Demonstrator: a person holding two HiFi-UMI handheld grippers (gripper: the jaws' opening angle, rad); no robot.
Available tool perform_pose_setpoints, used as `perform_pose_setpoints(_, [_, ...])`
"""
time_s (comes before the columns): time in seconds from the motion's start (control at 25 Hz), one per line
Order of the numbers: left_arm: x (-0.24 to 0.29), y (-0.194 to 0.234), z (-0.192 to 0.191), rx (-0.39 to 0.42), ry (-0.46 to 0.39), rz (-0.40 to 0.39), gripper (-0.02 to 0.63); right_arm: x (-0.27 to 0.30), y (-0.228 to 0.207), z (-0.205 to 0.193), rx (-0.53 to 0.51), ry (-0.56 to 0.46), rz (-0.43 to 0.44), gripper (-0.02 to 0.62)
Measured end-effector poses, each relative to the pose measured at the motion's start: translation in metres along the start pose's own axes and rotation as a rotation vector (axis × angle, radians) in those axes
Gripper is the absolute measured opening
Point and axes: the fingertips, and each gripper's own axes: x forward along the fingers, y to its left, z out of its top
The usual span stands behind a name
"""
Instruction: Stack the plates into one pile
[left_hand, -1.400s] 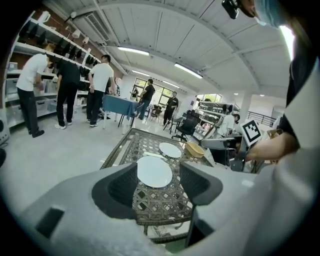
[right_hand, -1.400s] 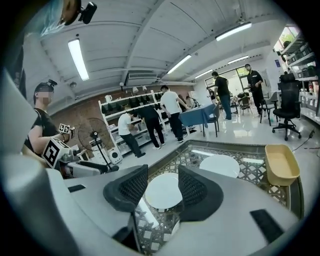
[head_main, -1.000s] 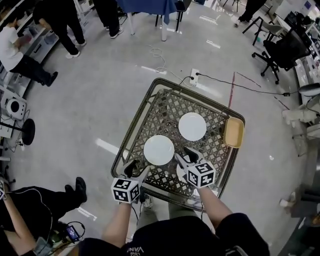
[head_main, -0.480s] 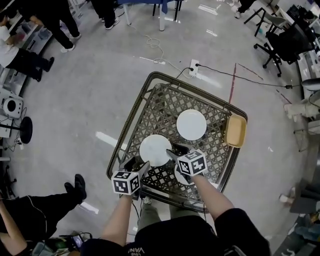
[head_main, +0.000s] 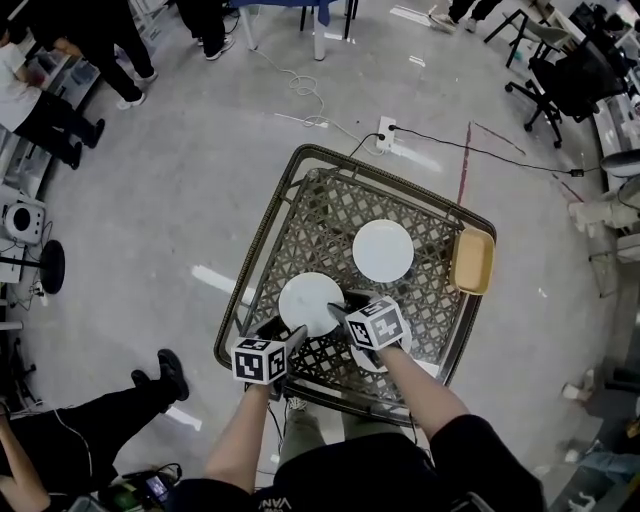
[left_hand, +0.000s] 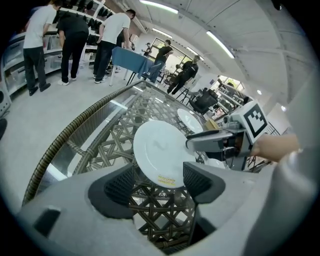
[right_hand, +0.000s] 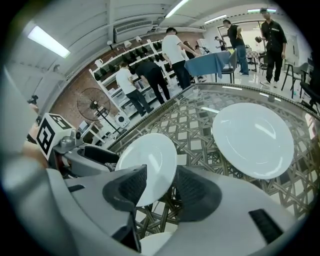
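Three white plates on the wicker table (head_main: 262, 245), all inside its raised rim. All lie flat, face up. They're round, so there's no long axis to call.

- near plate (head_main: 311, 300): left of centre, toward the near edge. The yellow sticker (left_hand: 167, 178) on its rim sits on the side nearest the left gripper.
- far plate (head_main: 383, 250): right of centre, toward the far edge, apart from the near plate.
- third plate (head_main: 364, 358): by the near edge, to the right of the near plate, mostly hidden under the right gripper and forearm.
- yellow tray (head_main: 471, 261): on the table's right edge, long axis along that edge. Only its own yellow floor shows.

Left gripper (head_main: 284, 331): jaws have just been opening and are now wide apart. The near plate's near rim sits between the pads (left_hand: 120, 184), and they are clear of it.

Right gripper (head_main: 345, 305): at the same plate from its right side, jaws apart. The rim passes between them with no pad pressing on it.

Neither gripper has hold of anything. The near plate rests on the table.
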Motion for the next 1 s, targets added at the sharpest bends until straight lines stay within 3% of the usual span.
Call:
perform_pose_setpoints(0.56, [0.000, -0.004, 0.004, -0.045, -0.018, -0.020, 0.302, -0.003, 0.003, 0.001, 0.014, -0.013, 0.022, 0.184])
perform_pose_setpoints(1.0, [0.000, -0.033, 0.044, 0.034, -0.054, -0.067, 0.302, -0.040, -0.013, 0.031, 0.065, -0.145, 0.001, 0.187])
